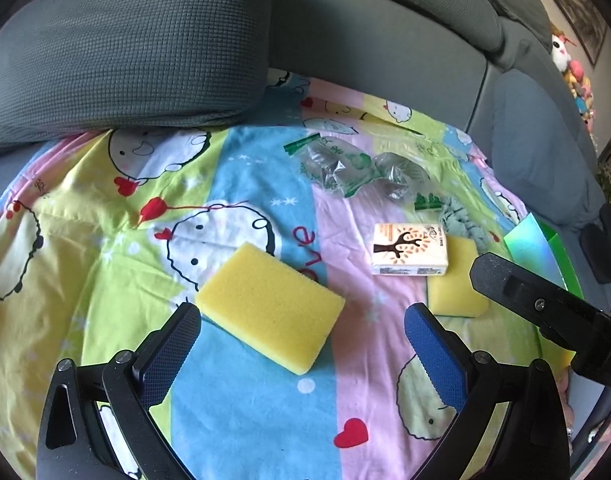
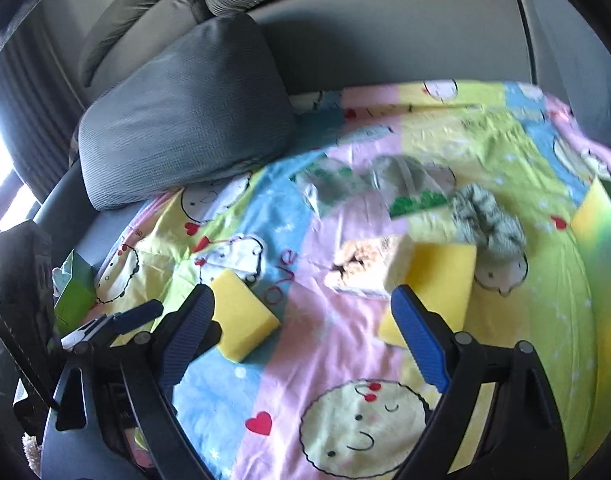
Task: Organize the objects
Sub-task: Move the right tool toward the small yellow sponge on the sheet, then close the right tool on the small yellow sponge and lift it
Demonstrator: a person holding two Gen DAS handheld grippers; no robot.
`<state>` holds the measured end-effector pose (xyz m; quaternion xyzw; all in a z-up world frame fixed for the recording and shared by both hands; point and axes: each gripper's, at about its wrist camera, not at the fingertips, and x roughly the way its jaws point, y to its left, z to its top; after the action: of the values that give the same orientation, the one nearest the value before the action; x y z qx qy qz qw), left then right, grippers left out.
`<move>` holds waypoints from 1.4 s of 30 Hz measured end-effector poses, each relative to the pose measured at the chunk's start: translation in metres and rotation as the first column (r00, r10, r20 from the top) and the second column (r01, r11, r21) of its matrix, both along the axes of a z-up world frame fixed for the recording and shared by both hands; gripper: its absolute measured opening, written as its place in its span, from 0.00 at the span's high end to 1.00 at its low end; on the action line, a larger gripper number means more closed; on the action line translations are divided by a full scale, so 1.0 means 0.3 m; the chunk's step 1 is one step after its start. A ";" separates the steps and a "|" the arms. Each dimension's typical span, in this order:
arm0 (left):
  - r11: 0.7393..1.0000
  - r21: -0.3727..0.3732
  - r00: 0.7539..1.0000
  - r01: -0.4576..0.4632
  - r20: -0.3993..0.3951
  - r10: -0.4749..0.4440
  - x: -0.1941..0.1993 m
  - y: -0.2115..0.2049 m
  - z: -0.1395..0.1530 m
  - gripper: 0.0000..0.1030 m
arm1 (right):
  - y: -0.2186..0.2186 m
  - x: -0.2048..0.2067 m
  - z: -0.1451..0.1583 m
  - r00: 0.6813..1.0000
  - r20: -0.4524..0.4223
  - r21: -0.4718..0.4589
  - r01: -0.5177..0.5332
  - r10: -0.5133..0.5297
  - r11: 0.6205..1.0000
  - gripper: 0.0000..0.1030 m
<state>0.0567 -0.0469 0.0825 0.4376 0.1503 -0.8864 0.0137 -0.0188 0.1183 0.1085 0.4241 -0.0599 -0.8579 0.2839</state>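
Left gripper [image 1: 302, 322], fingers spread wide and empty, hovers with a yellow sponge [image 1: 270, 306] lying between and just ahead of its tips; closing squarely across the soft foam's short sides should secure it

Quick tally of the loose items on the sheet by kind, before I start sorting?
Yellow sponges: 2
Tissue pack: 1
Crumpled clear plastic bag: 1
Grey-green scrunchie: 1
Total: 5
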 end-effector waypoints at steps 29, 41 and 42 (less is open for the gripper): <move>0.956 0.291 0.999 -0.035 -0.002 0.037 -0.002 -0.106 -0.099 0.25 | -0.288 -0.060 -0.056 0.980 0.073 0.061 -0.189 0.185 0.980 0.32; 0.985 0.166 0.999 -0.039 0.018 0.036 -0.017 -0.080 -0.140 0.48 | -0.359 -0.172 -0.295 0.913 0.327 -0.047 -0.243 0.245 0.969 0.43; 0.986 0.161 0.999 -0.035 0.015 0.033 -0.019 -0.078 -0.139 0.48 | -0.358 -0.175 -0.301 0.910 0.331 -0.057 -0.246 0.251 0.968 0.43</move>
<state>0.0511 -0.0702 0.0407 0.4400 0.2291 -0.8683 -0.0057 -0.0712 0.0108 0.0183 0.5662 -0.0587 -0.7295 0.3793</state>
